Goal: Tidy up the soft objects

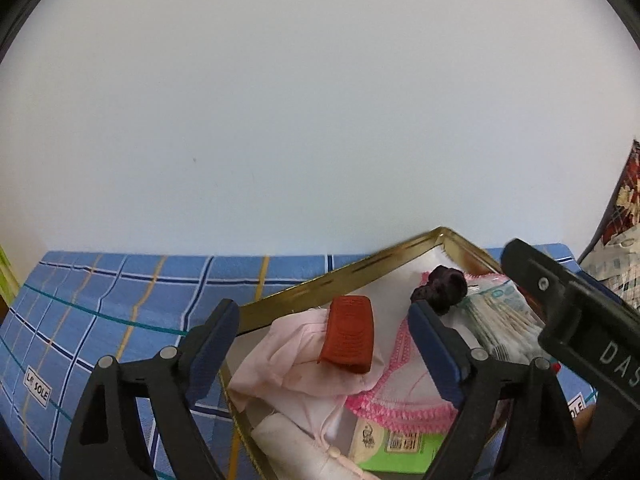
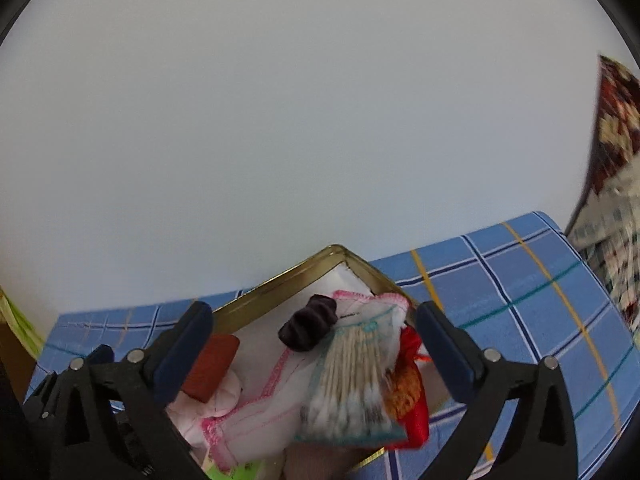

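A gold-rimmed tin box (image 1: 352, 270) (image 2: 280, 284) sits on the blue plaid cloth. It holds a pale pink garment (image 1: 288, 360), a pink-edged white cloth (image 1: 404, 384) (image 2: 260, 408), a dark purple scrunchie (image 1: 440, 288) (image 2: 308, 322), a bag of cotton swabs (image 1: 500, 312) (image 2: 352, 380), an orange-red ribbed block (image 1: 348, 334) (image 2: 208, 368) and a red satin pouch (image 2: 412, 392). My left gripper (image 1: 324, 340) is open over the box, empty. My right gripper (image 2: 316, 344) is open over the box, empty; its body shows in the left wrist view (image 1: 572, 312).
The blue plaid cloth (image 1: 120, 304) (image 2: 520, 292) covers the surface up to a plain white wall. A patterned red and white fabric (image 2: 616, 160) hangs at the right. A green-labelled packet (image 1: 400, 448) lies at the box's near end.
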